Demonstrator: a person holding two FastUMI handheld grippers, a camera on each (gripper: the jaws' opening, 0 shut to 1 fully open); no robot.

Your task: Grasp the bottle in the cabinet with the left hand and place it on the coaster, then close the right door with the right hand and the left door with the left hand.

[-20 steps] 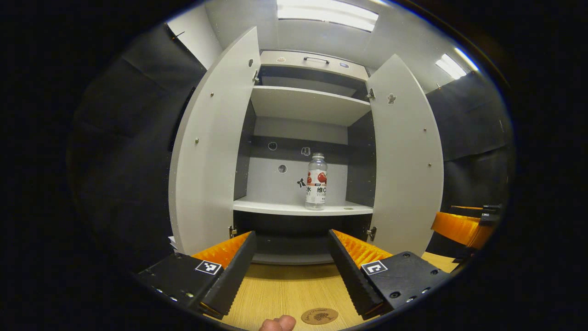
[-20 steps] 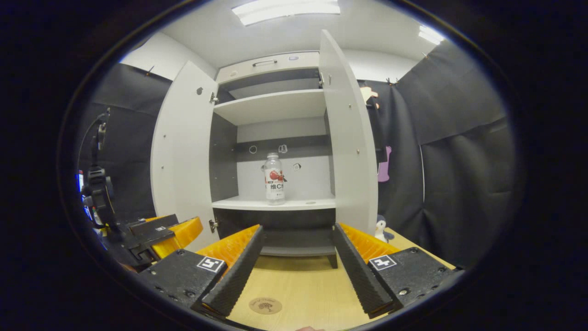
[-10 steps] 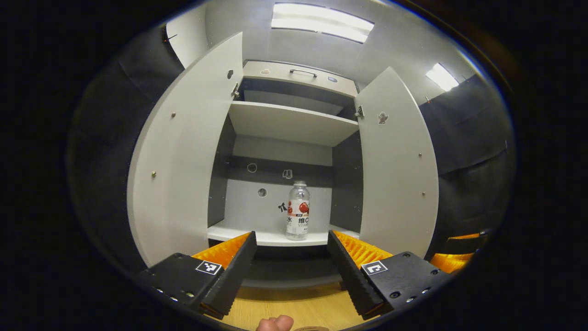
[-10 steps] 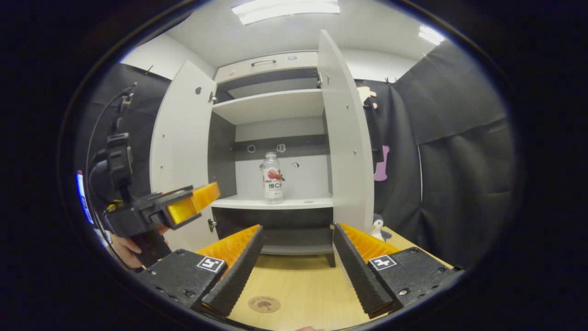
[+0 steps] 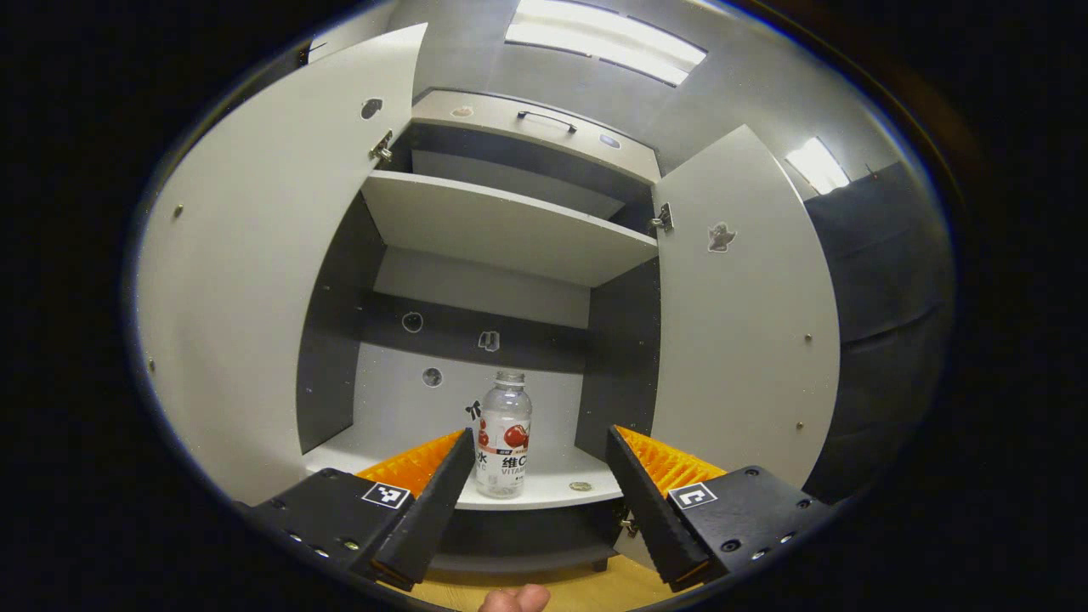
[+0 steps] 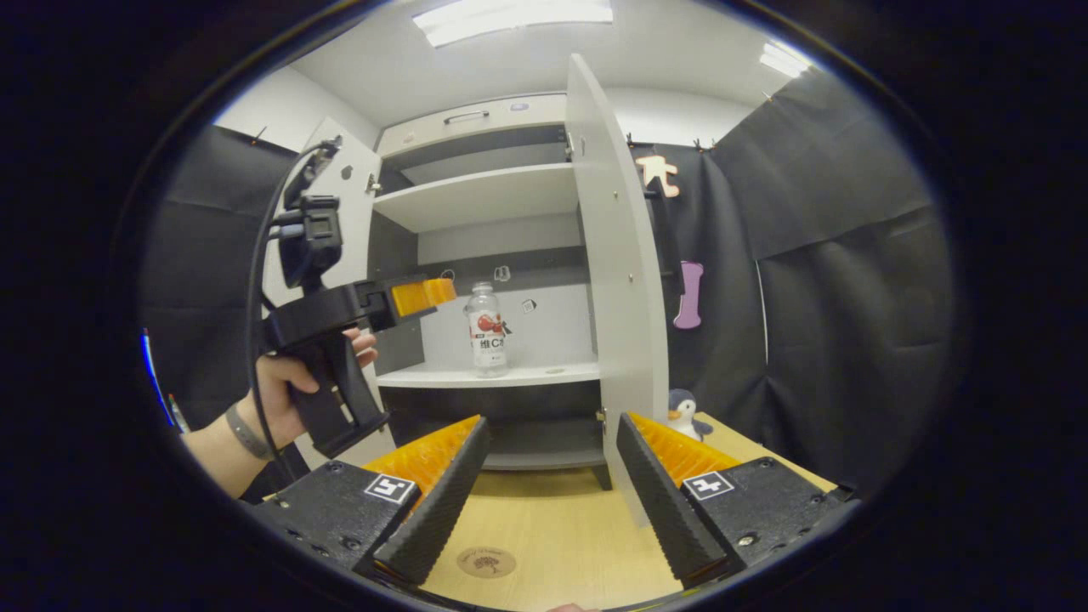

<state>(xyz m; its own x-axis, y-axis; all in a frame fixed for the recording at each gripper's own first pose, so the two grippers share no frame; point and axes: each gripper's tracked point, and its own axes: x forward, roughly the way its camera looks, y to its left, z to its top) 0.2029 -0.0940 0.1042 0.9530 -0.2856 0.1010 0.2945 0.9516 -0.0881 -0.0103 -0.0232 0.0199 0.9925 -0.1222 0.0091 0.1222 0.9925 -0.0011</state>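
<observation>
Clear ribbed plastic bottle [image 5: 503, 444] upright on smooth shelf, both ridged tools [image 5: 537, 501] [image 6: 548, 497] spread apart, empty

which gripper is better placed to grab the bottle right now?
Left. The left gripper is raised toward the open cabinet, jaws open, with the bottle seen between its fingers. The right gripper sits low over the table.

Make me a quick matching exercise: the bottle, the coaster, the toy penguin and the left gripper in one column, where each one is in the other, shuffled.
Things:
1. bottle
2. coaster
3. toy penguin
4. left gripper

Places:
A. on the wooden table, in front of the cabinet
B. raised toward the cabinet opening
C. upright on the lower cabinet shelf
D. on the table behind the open right door

Pairs: 1-C, 2-A, 3-D, 4-B
</observation>
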